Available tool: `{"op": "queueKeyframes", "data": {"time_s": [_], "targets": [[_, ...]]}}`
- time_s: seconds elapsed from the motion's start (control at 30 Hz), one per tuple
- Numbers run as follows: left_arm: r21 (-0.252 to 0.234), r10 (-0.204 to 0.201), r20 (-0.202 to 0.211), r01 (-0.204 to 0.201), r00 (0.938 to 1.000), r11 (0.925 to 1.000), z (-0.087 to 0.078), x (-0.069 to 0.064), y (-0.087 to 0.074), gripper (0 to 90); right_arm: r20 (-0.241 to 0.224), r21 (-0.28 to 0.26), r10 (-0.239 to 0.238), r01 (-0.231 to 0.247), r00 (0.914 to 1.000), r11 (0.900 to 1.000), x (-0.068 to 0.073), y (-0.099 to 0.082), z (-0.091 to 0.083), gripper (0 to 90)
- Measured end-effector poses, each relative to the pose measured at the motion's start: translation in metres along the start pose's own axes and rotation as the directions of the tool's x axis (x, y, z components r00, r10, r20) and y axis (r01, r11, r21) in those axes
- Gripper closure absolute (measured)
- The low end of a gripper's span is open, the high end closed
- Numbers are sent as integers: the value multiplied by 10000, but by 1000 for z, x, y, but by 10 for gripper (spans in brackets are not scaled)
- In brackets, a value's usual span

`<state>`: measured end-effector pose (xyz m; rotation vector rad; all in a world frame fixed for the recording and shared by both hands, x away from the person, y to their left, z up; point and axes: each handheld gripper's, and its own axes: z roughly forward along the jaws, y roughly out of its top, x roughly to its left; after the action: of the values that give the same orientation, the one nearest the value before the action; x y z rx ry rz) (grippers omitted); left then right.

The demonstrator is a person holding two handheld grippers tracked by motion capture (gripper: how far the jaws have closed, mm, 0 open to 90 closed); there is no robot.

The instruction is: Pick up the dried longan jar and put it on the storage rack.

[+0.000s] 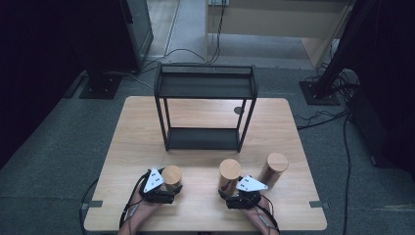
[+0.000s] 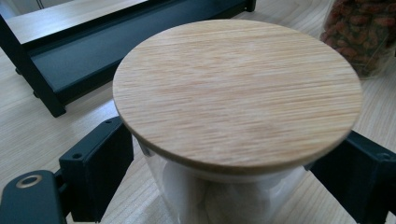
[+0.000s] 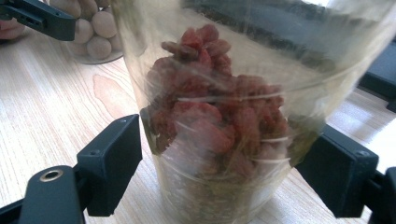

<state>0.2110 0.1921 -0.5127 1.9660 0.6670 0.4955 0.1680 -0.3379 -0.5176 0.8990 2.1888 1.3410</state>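
Note:
Three glass jars with bamboo lids stand near the table's front. The left jar (image 1: pixel 172 175), holding pale round balls (image 3: pixel 88 28), sits between the jaws of my left gripper (image 1: pixel 171 187). Those jaws flank the glass under the lid (image 2: pixel 238 88) and stand wide; I see no pressing. My right gripper (image 1: pixel 230 191) is closed around the middle jar (image 1: pixel 229 172), which is full of red dried berries (image 3: pixel 210 121). Both black pads (image 3: pixel 114 158) lie against its glass. The third jar (image 1: pixel 274 168) stands free at the right.
A black two-tier metal rack (image 1: pixel 205 105) stands at the table's middle back, both shelves bare; its lower shelf (image 2: pixel 116 51) lies just beyond the left jar. The wooden table (image 1: pixel 147 127) has open room on either side of the rack. Cables run across the floor behind.

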Motion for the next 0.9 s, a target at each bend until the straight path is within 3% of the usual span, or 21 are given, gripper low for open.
{"op": "queueKeyframes", "data": {"time_s": [0.2, 0.9], "targets": [[36, 176, -13, -176, 9998, 9998, 1, -2, 1, 99, 3, -45, 77, -77, 10000, 10000, -1, -1, 0, 176], [16, 87, -20, -87, 10000, 10000, 0, -1, 0, 99, 62, -117, 253, -252, 9997, 9996, -2, -2, -1, 170]]}}
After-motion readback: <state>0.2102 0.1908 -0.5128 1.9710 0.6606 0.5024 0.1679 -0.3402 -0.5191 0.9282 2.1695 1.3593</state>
